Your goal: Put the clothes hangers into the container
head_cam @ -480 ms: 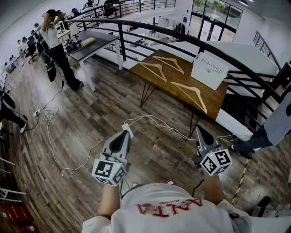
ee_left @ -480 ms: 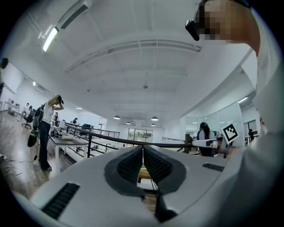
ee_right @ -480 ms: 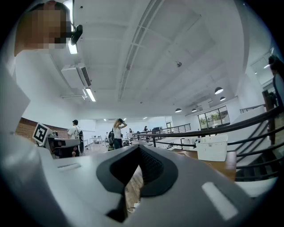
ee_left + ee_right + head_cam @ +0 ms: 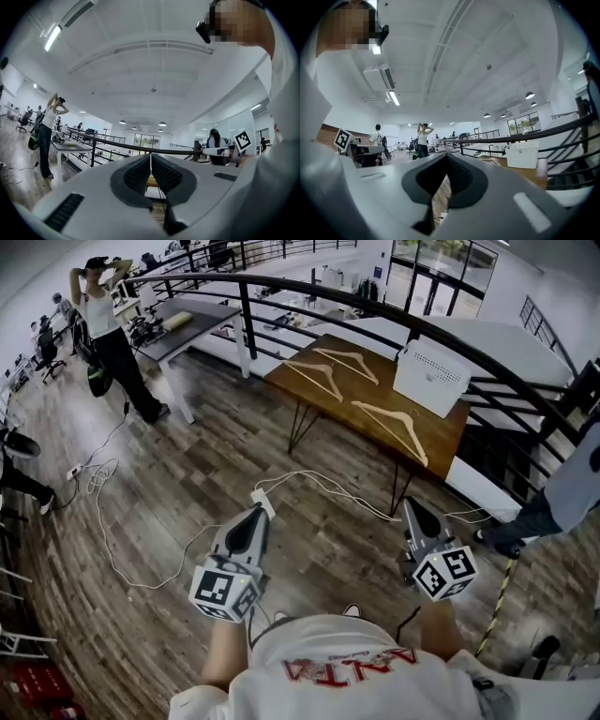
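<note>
Three wooden clothes hangers lie on a brown wooden table (image 4: 441, 442) some way ahead: one at the left (image 4: 317, 379), one at the back (image 4: 349, 360), one nearer the front right (image 4: 394, 427). A white perforated container (image 4: 431, 379) stands on the table's far right end and also shows in the right gripper view as a white container (image 4: 524, 157). My left gripper (image 4: 257, 510) and right gripper (image 4: 409, 505) are held level over the floor, well short of the table. The left gripper (image 4: 150, 157) and the right gripper (image 4: 445, 157) both have their jaws shut with nothing between them.
A black railing (image 4: 487, 367) curves behind and beside the table. A white cable (image 4: 309, 486) with a power strip trails across the wooden floor before the table. A person (image 4: 103, 329) stands at the back left by a grey table (image 4: 187, 329). Another person's leg (image 4: 553, 493) is at the right edge.
The table and hangers sit slightly higher in the head view. Both grippers keep their places and stay shut.
</note>
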Action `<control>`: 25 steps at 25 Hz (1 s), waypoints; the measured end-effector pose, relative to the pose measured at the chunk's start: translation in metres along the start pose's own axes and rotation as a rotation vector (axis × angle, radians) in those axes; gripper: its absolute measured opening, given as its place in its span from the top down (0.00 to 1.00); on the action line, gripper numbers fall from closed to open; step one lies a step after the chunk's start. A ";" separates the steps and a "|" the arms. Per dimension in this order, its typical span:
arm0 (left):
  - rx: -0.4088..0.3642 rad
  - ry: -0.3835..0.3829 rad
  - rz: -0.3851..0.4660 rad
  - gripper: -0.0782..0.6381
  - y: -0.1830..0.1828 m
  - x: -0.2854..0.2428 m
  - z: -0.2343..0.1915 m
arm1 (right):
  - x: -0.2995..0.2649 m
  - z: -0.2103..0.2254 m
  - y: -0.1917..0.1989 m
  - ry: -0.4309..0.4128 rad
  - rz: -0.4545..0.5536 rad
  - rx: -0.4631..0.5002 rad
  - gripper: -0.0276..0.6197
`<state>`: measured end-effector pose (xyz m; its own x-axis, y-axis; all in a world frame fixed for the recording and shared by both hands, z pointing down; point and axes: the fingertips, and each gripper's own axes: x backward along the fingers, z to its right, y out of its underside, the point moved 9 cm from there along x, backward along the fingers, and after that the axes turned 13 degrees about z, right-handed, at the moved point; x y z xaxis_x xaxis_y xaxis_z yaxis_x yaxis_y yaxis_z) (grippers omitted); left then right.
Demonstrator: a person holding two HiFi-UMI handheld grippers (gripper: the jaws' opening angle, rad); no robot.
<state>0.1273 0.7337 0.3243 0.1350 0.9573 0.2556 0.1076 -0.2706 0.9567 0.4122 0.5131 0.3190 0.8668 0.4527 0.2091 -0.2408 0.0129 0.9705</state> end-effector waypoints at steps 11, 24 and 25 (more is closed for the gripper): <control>0.013 0.018 -0.017 0.87 0.003 0.010 -0.015 | -0.006 -0.013 0.012 -0.004 0.006 -0.088 0.96; 0.079 0.083 -0.037 0.87 0.014 0.031 -0.069 | -0.016 -0.064 0.038 0.058 -0.023 -0.062 0.96; 0.089 0.088 -0.042 0.87 0.015 0.032 -0.073 | -0.016 -0.068 0.039 0.067 -0.029 -0.058 0.96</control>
<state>0.0611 0.7680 0.3568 0.0419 0.9723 0.2301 0.1984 -0.2338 0.9518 0.3594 0.5669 0.3451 0.8430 0.5102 0.1703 -0.2426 0.0779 0.9670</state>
